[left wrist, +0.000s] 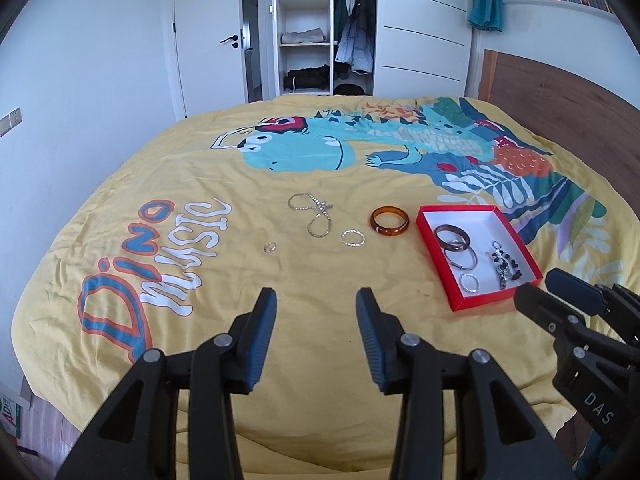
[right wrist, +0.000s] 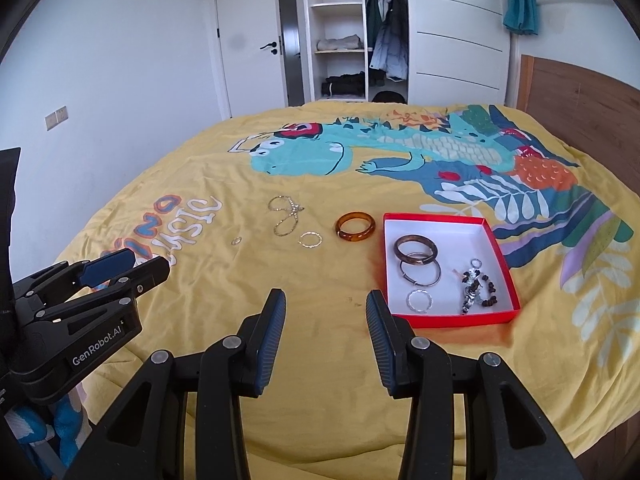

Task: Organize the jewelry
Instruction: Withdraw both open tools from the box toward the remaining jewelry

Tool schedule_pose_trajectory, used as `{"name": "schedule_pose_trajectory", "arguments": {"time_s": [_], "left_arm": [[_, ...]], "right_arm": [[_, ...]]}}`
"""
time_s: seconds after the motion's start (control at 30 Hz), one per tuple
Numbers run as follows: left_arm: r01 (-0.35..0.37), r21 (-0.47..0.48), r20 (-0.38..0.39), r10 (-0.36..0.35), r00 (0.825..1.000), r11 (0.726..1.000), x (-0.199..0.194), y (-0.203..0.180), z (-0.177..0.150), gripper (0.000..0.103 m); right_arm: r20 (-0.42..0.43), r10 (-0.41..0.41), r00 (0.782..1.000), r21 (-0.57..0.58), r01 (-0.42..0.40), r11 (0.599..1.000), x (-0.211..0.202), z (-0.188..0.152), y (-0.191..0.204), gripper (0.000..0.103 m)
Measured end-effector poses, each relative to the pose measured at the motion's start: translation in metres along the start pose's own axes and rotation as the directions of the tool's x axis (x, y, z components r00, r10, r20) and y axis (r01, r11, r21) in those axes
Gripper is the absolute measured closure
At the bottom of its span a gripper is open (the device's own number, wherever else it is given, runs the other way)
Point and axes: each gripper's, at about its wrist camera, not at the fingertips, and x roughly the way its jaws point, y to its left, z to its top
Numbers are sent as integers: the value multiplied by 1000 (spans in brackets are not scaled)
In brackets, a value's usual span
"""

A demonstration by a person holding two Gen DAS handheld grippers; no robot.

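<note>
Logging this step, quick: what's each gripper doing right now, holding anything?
Left gripper: open, empty, above the bedspread.
Right gripper: open, empty, just short of the red box.

A shallow red box with a white inside lies open on a yellow bedspread. In it a dark brown bangle overlaps a thin metal hoop; a small silver ring-shaped bracelet lies just below them, and a tangle of dark beads sits toward the right wall. Outside, left of the box, an amber bangle lies flat. Further left come a thin silver bracelet, a looped sparkling chain and a tiny ring, all apart.
</note>
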Motion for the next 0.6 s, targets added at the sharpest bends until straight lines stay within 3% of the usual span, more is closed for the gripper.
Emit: {"name": "schedule_pose_trajectory", "arguments": {"time_s": [0.6], "left_arm": [[-26, -42, -54, 24, 998, 999, 42, 17, 2, 60]], "right_arm": [[-64, 48, 997, 0, -49, 999, 49, 1, 9, 61]]}}
